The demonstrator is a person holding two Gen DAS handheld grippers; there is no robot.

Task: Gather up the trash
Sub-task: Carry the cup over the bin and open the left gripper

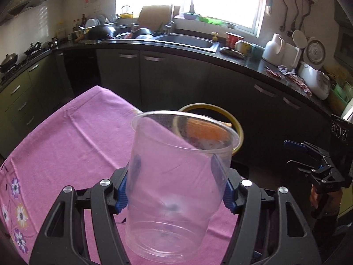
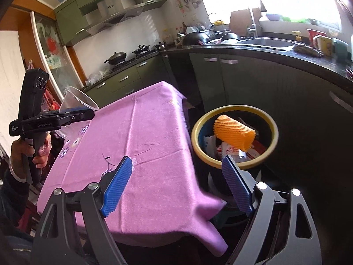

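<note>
Now a clear cup [image 1: 176, 190] is clamped by the left gripper [image 1: 176, 176] above the tablecloth [image 1: 66, 145]. Nothing is held by the right gripper [image 2: 178, 176], jaws spread wide near the bin [image 2: 233, 165].

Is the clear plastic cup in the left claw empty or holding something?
Empty: the clear plastic cup shows only the pink cloth through its wall and base.

Both grippers show black skeletal frames with silver round screws and ribbed blue pads on the fingers [image 2: 119, 185]. The left gripper [image 2: 77, 113] carries white lettering; a dark sleeve and thin bracelet behind.
</note>
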